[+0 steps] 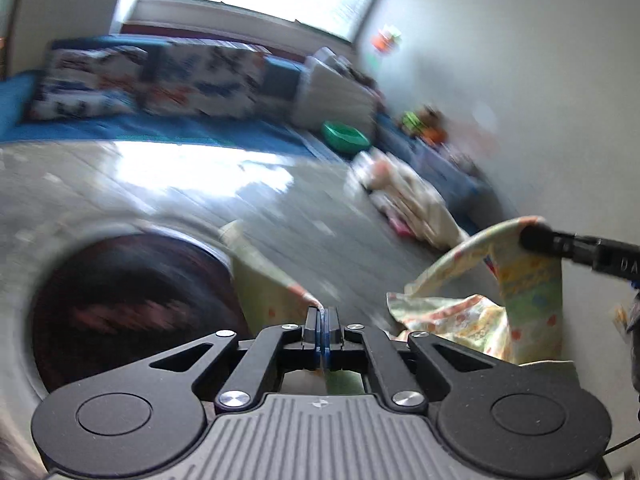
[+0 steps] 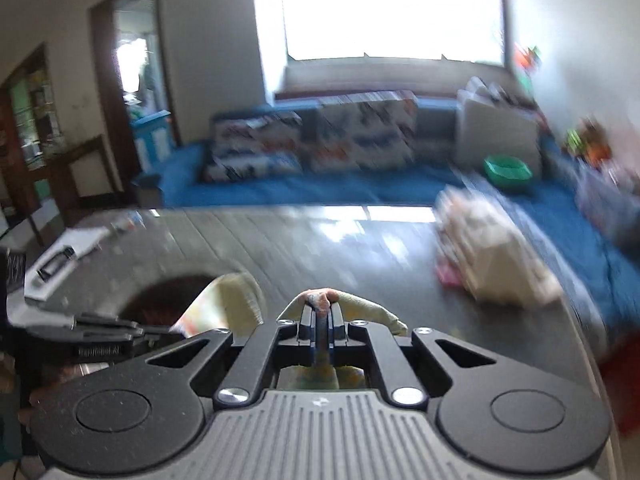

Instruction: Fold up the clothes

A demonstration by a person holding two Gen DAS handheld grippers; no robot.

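A pale yellow garment [image 1: 524, 308] with small coloured prints hangs above the grey table [image 1: 280, 216]. My left gripper [image 1: 322, 311] is shut on one edge of it, and a thin fold runs up between the pads. In the left wrist view my right gripper [image 1: 530, 237] comes in from the right, shut on another bunched part of the cloth. The right wrist view shows my right gripper [image 2: 322, 302] shut on a pinkish hem of the garment [image 2: 240, 296]. The left gripper [image 2: 160, 334] lies at the lower left beside the cloth. Both views are motion-blurred.
A pile of other clothes [image 2: 492, 256] lies at the table's right side. A dark round shape [image 1: 120, 308] sits under the held cloth. White papers [image 2: 64, 256] lie at the left edge. Beyond are a blue sofa [image 2: 320, 188] with patterned cushions and a green basin [image 2: 508, 170].
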